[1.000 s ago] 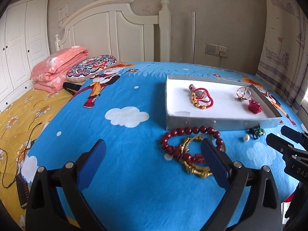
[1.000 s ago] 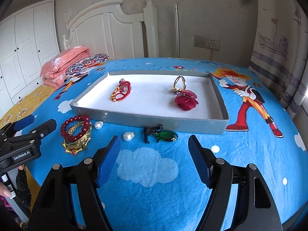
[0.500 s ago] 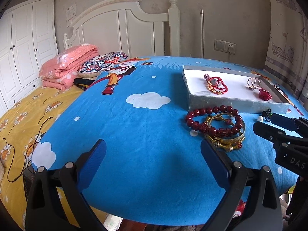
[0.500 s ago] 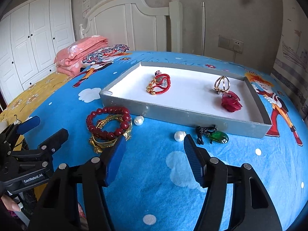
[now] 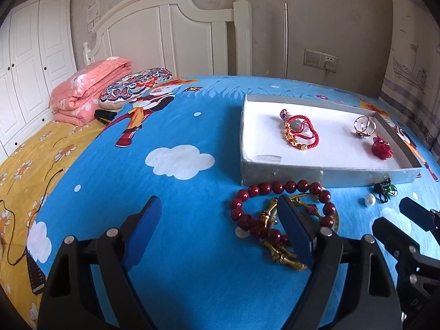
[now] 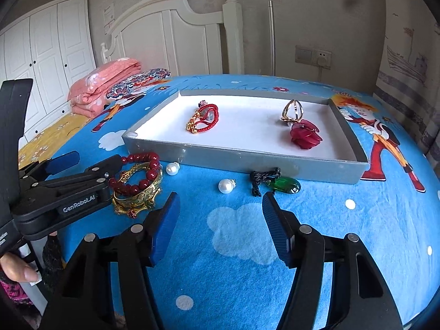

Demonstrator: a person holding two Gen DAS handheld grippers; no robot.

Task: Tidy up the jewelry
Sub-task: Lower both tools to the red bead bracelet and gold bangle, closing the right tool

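- My left gripper (image 5: 217, 228) is closing, its jaws still apart; its right blue pad (image 5: 294, 233) sits over the gold bangle (image 6: 137, 192), and I cannot tell whether it touches it.
- The red bead bracelet (image 5: 280, 187) lies on that bangle, just in front of the grey tray (image 6: 242, 159).
- My right gripper (image 6: 220, 220) is spread, nothing between its pads, above the blue cartoon bedsheet (image 6: 275, 275).
- Two pearls (image 6: 226, 185) and a green pendant (image 6: 283, 184) lie loose near the tray's front wall.
- Inside the tray: a red cord bracelet (image 6: 205, 117), a gold ring (image 6: 292, 110) and a red flower piece (image 6: 305, 134).
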